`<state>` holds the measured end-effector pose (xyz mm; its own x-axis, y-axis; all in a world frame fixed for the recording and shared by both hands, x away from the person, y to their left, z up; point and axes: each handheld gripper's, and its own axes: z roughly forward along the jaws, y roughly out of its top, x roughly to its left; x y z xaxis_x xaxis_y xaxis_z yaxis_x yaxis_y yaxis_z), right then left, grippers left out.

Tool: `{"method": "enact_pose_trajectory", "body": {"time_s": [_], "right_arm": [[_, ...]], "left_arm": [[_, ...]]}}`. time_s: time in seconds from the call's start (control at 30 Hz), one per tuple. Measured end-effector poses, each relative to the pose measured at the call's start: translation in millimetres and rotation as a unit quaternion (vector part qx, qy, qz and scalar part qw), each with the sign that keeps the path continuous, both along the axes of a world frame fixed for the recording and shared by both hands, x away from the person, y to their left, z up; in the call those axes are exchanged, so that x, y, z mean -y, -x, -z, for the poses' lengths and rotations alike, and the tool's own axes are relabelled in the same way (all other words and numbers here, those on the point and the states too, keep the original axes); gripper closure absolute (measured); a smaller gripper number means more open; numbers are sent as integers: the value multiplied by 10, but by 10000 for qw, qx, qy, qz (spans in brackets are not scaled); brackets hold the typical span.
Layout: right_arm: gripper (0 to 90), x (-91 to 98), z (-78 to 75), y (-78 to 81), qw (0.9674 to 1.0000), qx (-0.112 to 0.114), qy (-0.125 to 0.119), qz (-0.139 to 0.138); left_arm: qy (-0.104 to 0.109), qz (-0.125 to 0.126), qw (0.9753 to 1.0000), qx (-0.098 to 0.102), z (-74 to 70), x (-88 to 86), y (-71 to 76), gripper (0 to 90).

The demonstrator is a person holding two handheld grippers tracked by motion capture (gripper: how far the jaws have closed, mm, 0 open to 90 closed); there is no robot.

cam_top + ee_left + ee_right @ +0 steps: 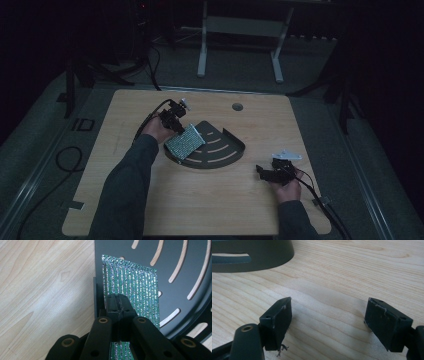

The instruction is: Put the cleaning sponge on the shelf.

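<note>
**Left tongs pinch a glittery cloth over the slotted tray**

The left gripper (176,121) has its jaws pressed together on one edge of a sparkly green-and-silver woven cloth (185,142). In the left gripper view the pads (117,305) clamp the fabric (132,287) tightly, and the rest of it hangs out past them. The cloth sits above the left corner of a dark fan-shaped metal tray (227,150) with curved slots (175,270), which lies flat in the middle of the pale wooden table (210,200).

Well apart from that, near the table's right front edge, the right gripper (263,171) rests low over bare wood. Its jaws are spread wide with nothing between them; the right gripper view shows both black pads (278,320) over the wood grain, with the tray's rim (274,255) beyond them. A person's sleeves reach in from the near side.
</note>
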<state>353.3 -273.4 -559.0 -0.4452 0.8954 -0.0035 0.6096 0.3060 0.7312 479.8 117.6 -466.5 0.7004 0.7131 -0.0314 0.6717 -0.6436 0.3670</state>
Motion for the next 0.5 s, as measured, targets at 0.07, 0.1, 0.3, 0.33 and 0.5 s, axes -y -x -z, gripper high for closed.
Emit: {"method": "enact_pose_trajectory", "body": {"time_s": [0.07, 0.1, 0.3, 0.33, 0.5], "right_arm": [[212, 0, 0, 0, 10000, 1, 0, -2], [212, 0, 0, 0, 10000, 1, 0, -1], [212, 0, 0, 0, 10000, 1, 0, -1], [212, 0, 0, 0, 10000, 1, 2, -2], [212, 1, 0, 0, 10000, 2, 3, -3]], "left_arm": [[-39, -4, 10000, -12, 22, 9, -6, 895], [-61, -7, 10000, -5, 31, 13, -7, 894], [-146, -46, 9999, -50, 76, 33, -15, 891], [-185, -36, 9998, -51, 82, 35, -16, 891], [-214, -91, 9997, -35, 99, 24, -22, 895]]}}
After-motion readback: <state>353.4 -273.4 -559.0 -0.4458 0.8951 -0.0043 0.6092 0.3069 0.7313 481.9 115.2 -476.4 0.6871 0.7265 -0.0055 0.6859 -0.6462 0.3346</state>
